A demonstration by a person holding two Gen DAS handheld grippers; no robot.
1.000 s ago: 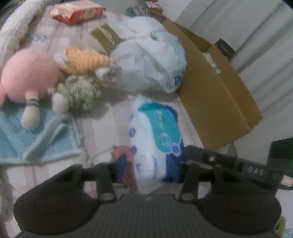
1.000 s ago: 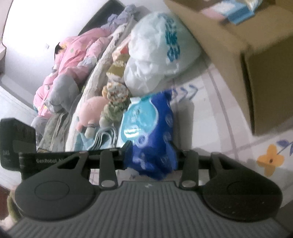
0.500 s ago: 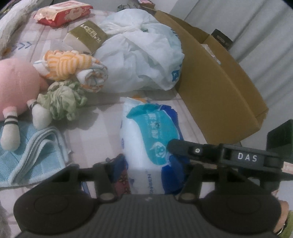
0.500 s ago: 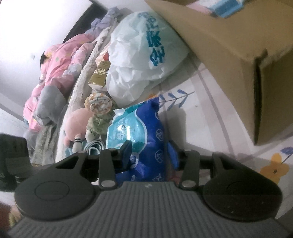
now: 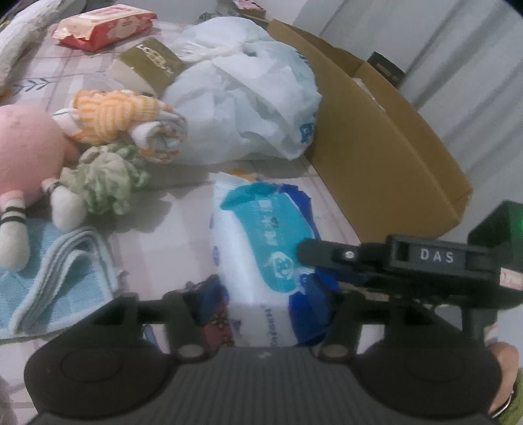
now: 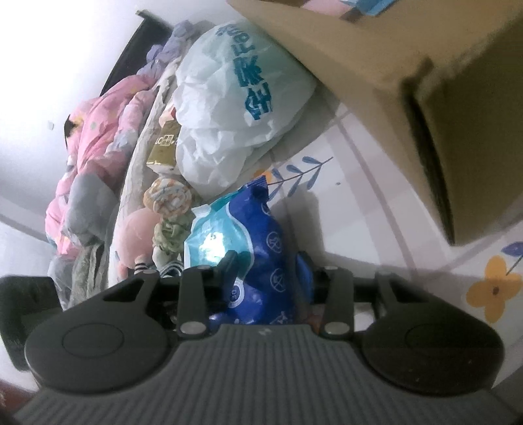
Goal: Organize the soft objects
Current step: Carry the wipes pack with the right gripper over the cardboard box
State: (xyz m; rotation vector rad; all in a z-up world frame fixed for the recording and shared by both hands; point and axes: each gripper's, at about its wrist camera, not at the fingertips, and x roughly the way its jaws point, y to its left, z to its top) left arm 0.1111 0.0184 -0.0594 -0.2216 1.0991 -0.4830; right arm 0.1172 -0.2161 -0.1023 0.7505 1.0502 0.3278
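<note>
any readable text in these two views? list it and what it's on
"DAS": white letters on the right gripper, seen in the left wrist view.
Wipes pack: teal label print and a sideways line at the near end, too blurred to read.
Plastic bag: large blue characters, not legible to me.
Gold box: pale lettering, blurred.
Red pack: print too small to read.

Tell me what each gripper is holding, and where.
The right gripper pinches the wipes pack at its blue near edge. The left gripper straddles the pack's near end; its jaws have just been opening, gap visible, so no hold.
</note>
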